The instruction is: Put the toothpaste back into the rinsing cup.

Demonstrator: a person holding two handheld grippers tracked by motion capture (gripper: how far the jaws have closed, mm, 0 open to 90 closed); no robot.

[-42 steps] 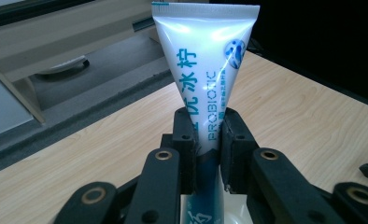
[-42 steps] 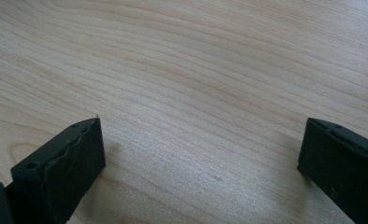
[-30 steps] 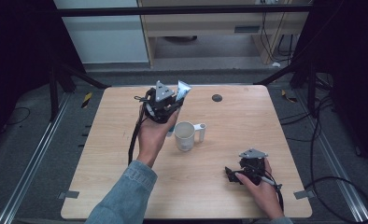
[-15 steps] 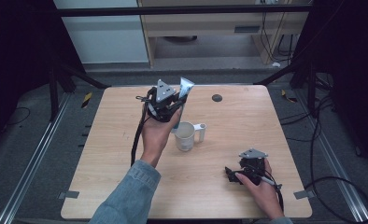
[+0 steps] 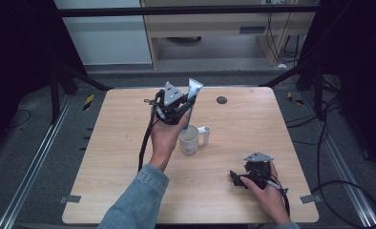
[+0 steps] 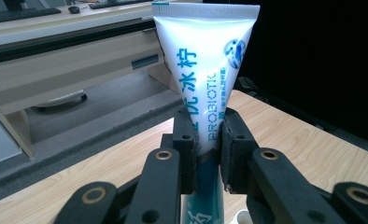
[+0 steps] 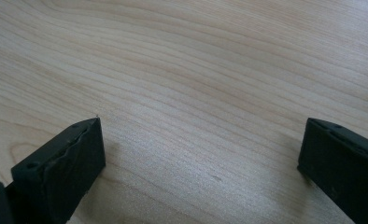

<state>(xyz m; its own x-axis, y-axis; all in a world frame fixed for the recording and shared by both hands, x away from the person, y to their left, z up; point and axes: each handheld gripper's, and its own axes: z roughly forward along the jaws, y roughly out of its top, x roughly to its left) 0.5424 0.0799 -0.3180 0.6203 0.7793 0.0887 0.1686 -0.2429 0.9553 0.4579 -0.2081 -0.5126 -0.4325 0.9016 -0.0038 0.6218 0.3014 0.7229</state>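
My left gripper (image 5: pixel 186 113) is shut on a white and blue toothpaste tube (image 5: pixel 192 95), held upright with its flat crimped end on top. In the left gripper view the tube (image 6: pixel 204 70) rises between the jaws of that gripper (image 6: pixel 206 154), printed "PROBIOTIK". Its lower end hangs over a white mug (image 5: pixel 190 139) with its handle to the right, standing mid-table; the mug's rim (image 6: pixel 243 216) peeks in below the jaws. My right gripper (image 5: pixel 235 178) rests low on the table at the front right, open, with bare wood between its jaws (image 7: pixel 201 154).
A small dark round disc (image 5: pixel 221 100) lies near the table's (image 5: pixel 109 157) far edge. Black cables trail from both grippers. Beyond the table stand a wooden desk (image 5: pixel 214 24) and dark frame posts.
The left gripper with the tube has drifted slightly right, closer over the mug. The right gripper has stayed in place.
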